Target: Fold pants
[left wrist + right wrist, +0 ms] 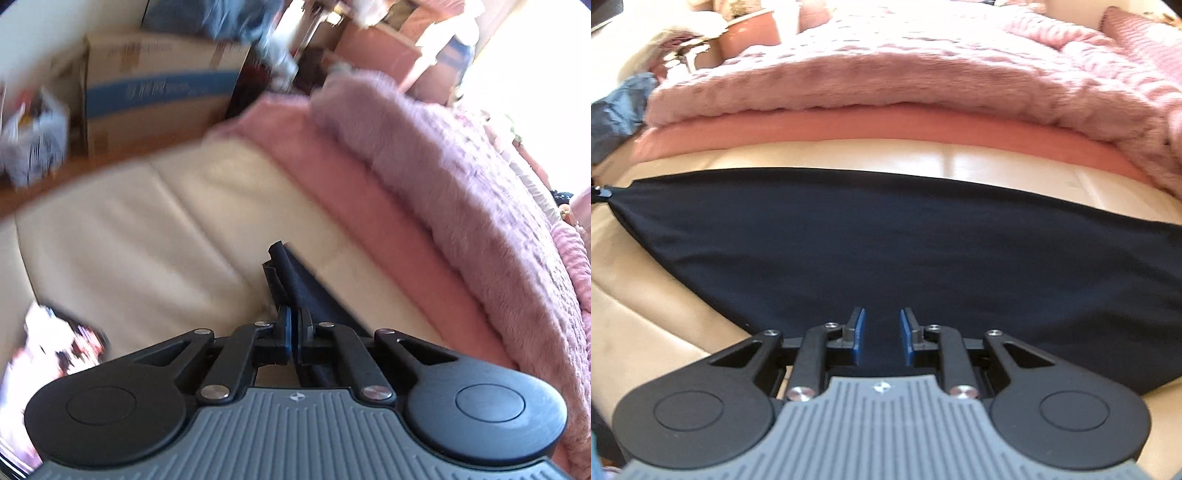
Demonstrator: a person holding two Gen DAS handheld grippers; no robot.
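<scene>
A corner of the dark navy fabric pants was pinched between the clenched blue-padded fingers of the left gripper, the cloth drawn taut from that corner across the cream leather bed platform. In the right wrist view, the right gripper hung with its pads parted and pressing on nothing, just over the near edge of the spread pants, which lay flat on the platform. A clean fold appeared to call for the right gripper to close on that near edge, level with the left's hold, before both carried the cloth over evenly and without slack. Beyond the pants, a folded fluffy pink blanket sat piled on a salmon-pink sheet, close enough to crowd a far-side fold. Cardboard boxes stood on the floor beyond the platform, well apart.
</scene>
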